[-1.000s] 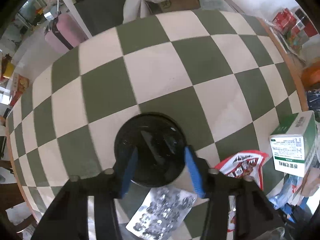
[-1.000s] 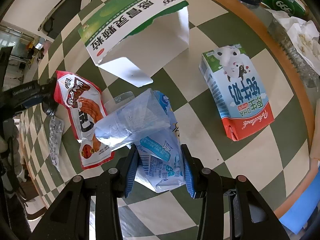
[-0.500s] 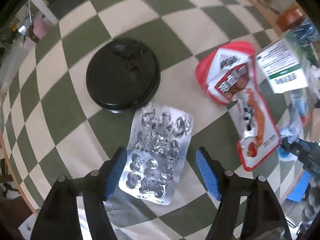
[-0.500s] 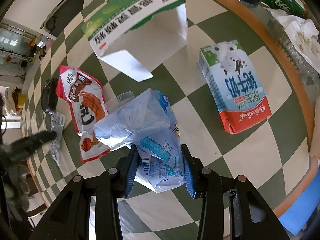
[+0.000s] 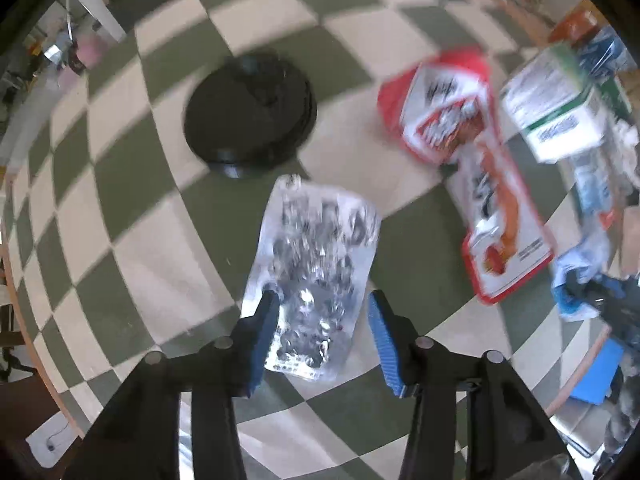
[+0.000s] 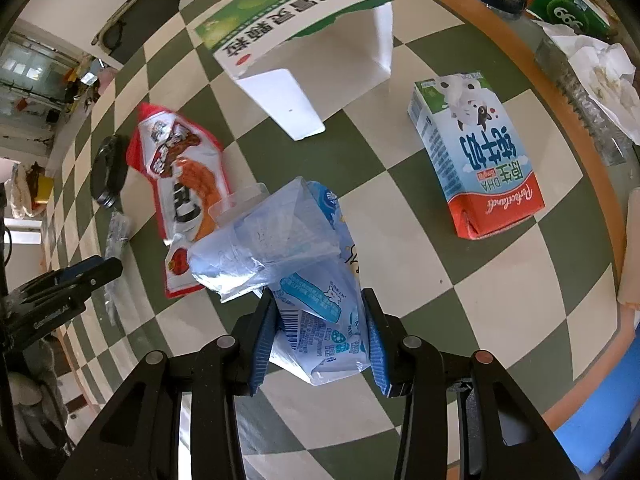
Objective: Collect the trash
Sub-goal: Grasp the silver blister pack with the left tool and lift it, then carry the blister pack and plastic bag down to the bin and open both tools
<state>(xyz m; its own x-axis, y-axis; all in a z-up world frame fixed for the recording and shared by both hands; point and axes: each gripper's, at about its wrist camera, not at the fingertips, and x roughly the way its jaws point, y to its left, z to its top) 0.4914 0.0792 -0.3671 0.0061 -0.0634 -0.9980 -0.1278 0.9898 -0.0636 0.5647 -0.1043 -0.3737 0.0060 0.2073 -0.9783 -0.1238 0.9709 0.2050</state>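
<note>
Pinching a crumpled blue plastic wrapper (image 6: 316,280) with your right tongs (image 6: 318,336), you hold it just above the checkered desk (image 6: 480,300). Your left tongs (image 5: 322,340) point down with jaws closing around the near end of a foil blister pack (image 5: 316,264), pads not yet pressing it. Beyond those tongs lies a black lid (image 5: 250,110); to their right, a red snack bag (image 5: 472,168).

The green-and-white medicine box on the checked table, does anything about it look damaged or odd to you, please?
Yes. The green-and-white box is torn open: one side is missing, so its bare white inside shows, and a loose flap splays onto the checked table. The milk carton beside it lies flat but looks whole.
</note>
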